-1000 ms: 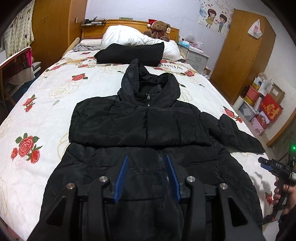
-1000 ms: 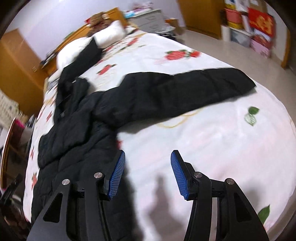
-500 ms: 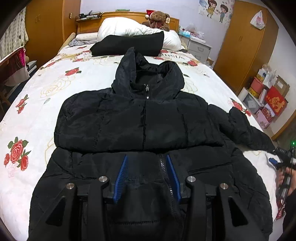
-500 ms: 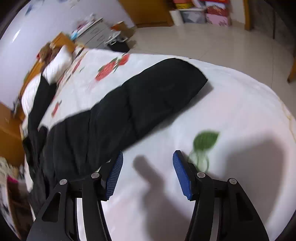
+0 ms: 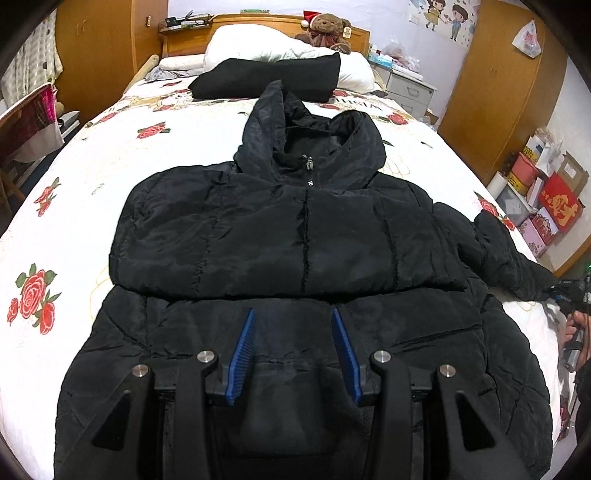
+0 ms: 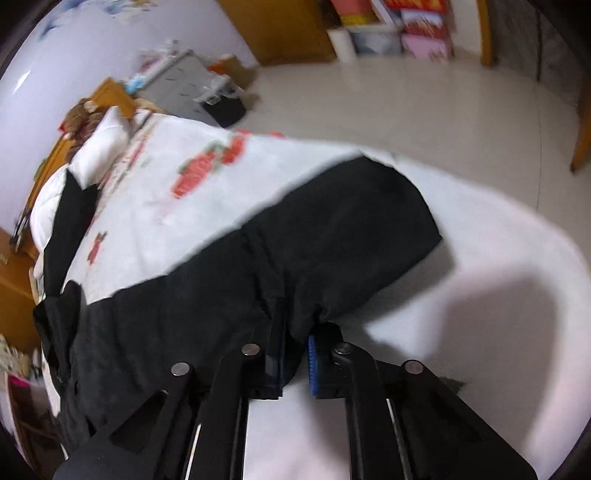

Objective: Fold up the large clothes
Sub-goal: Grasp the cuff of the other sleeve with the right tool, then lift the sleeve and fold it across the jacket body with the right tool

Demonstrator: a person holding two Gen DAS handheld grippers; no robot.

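A black hooded puffer jacket [image 5: 295, 240] lies face up on the rose-print bed [image 5: 74, 206], its left sleeve folded across the chest. My left gripper [image 5: 292, 312] hovers open over the jacket's lower front, by the zipper, and grips nothing. The other sleeve [image 5: 506, 254] stretches toward the bed's right edge. In the right wrist view my right gripper [image 6: 295, 343] is closing on the lower edge of that sleeve [image 6: 351, 229], with the black fabric pinched between its blue pads. That gripper [image 5: 569, 291] and a hand [image 5: 570, 328] show at the right edge of the left wrist view.
A folded black garment [image 5: 266, 75] rests against white pillows [image 5: 354, 72] at the headboard, below a teddy bear [image 5: 327, 27]. A nightstand [image 5: 410, 88], wardrobe [image 5: 509, 92] and boxes [image 5: 546, 195] stand right of the bed. A chair [image 5: 29, 122] is on the left.
My right gripper swung along the outstretched sleeve toward its end and closed on the fabric. The left gripper sank slightly toward the jacket, still open.
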